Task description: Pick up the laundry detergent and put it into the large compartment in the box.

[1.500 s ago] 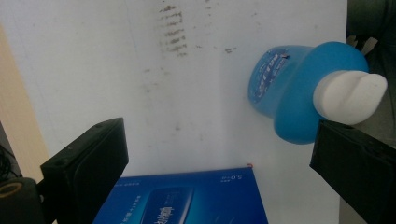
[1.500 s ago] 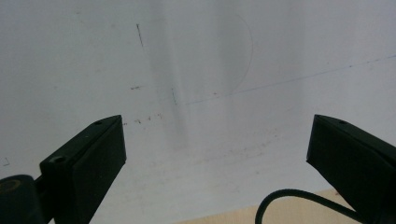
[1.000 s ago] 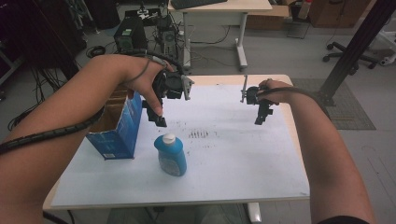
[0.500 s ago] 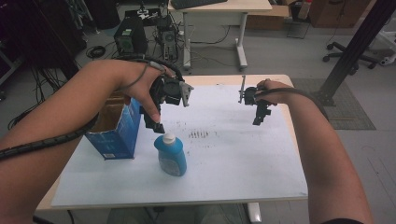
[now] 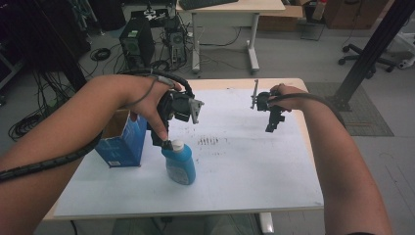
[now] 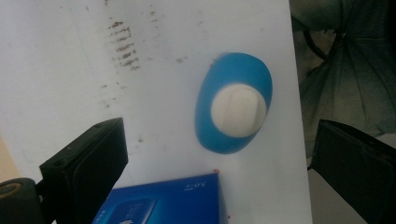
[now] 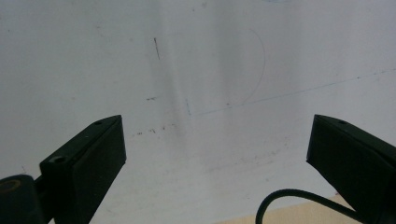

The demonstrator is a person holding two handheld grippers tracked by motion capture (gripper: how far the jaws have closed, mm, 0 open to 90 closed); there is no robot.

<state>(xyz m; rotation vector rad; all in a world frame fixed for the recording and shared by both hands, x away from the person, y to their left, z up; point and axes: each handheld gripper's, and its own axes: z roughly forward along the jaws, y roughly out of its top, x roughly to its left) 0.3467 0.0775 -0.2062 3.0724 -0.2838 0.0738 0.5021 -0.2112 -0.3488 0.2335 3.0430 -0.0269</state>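
A blue bottle (image 5: 179, 163) with a white cap (image 5: 177, 145) stands upright on the white table top (image 5: 235, 166). My left gripper (image 5: 165, 142) hangs just above and left of the cap, open, touching nothing. Seen from above in the left gripper view, the bottle (image 6: 233, 109) and its white cap (image 6: 238, 110) lie between my wide-apart jaws (image 6: 219, 172). A blue box (image 5: 123, 141), open at the top, stands left of the bottle; its corner (image 6: 163, 203) shows below the bottle. My right gripper (image 5: 272, 126) is open above the bare table at the far right, its jaws (image 7: 217, 161) spread over the white surface.
Dark smudges (image 5: 209, 141) mark the table's middle. Beyond the far edge stand a computer tower (image 5: 133, 43), cables on the floor, and a desk (image 5: 230, 10). A black post (image 5: 372, 49) and an office chair base (image 5: 364, 54) stand at the right.
My left gripper has come down and toward the bottle, from over the box's far corner to just above the cap. The right gripper has drifted slightly lower.
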